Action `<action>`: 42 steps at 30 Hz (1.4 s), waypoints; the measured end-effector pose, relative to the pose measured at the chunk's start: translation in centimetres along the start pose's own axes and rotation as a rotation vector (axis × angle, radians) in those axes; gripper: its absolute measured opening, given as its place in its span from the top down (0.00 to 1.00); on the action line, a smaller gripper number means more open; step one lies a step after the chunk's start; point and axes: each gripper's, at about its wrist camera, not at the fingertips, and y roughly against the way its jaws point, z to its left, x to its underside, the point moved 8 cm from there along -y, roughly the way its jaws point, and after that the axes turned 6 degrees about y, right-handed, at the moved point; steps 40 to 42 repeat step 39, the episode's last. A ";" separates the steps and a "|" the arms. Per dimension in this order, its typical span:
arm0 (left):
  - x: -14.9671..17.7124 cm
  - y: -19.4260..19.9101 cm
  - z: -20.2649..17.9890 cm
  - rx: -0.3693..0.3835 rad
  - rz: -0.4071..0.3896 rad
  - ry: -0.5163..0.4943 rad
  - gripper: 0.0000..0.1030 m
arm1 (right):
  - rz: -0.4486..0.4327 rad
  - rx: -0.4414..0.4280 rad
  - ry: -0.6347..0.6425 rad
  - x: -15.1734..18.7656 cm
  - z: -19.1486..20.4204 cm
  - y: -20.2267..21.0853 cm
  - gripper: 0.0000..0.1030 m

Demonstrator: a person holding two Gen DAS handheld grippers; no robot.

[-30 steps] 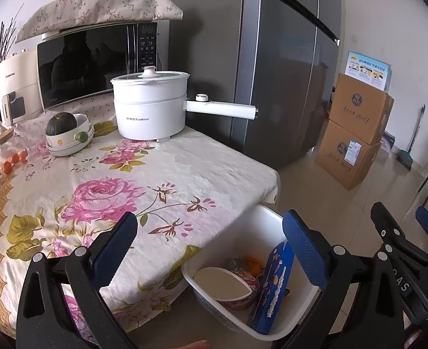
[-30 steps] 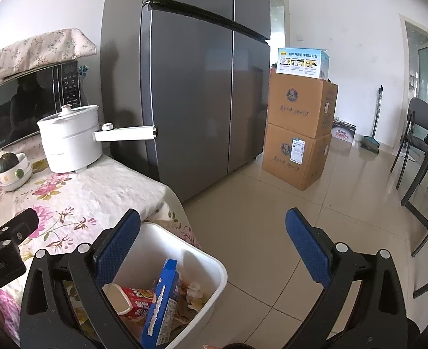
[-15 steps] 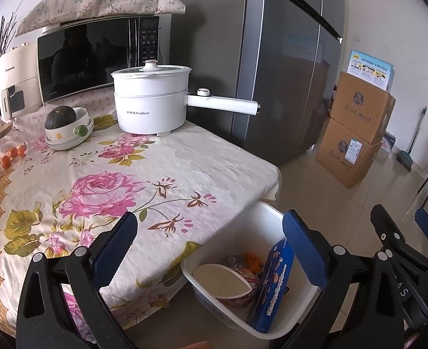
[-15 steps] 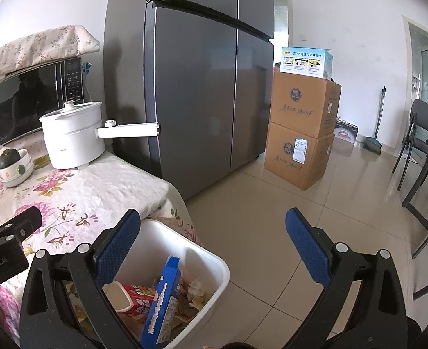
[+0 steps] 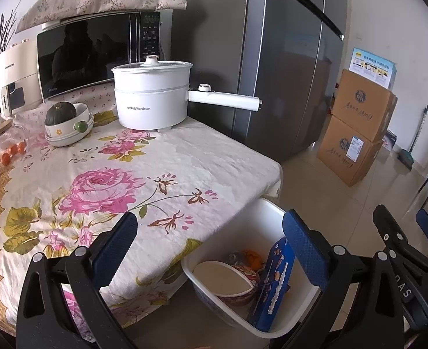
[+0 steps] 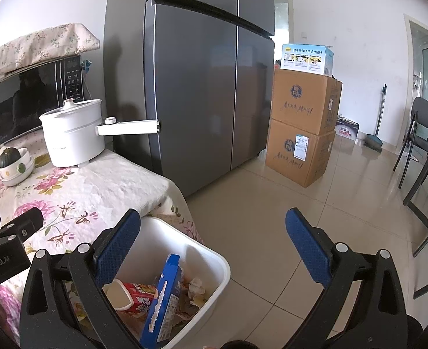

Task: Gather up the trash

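- White trash bin (image 5: 267, 212) on the floor, tucked against the corner of the table (image 5: 184, 163); already loaded with a blue snack box (image 6: 163, 296) standing on end, a red-and-white noodle cup (image 6: 129, 293), crumpled paper scraps (image 6: 195, 288).
- Probably light, thin plastic and card; box stiff enough to pinch across its flat faces; cup likely to crush, best taken by the rim; paper soft, no real risk.
- Bin rim likely the safest hold if lifting it.
- Left gripper (image 5: 211, 250) spread wide, holding nothing, hanging above the table edge and bin.
- Right gripper (image 6: 214, 244) equally wide, empty, touching nothing, over the bin and tiled floor (image 6: 272, 218).
- No loose trash seen on the flowered cloth; only a white pot (image 5: 152, 96) and bowl (image 5: 68, 125) farther back.
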 end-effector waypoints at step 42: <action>0.5 -0.4 -0.9 0.009 0.014 -0.048 0.09 | 0.028 -0.008 -0.006 0.6 -0.1 -0.6 0.07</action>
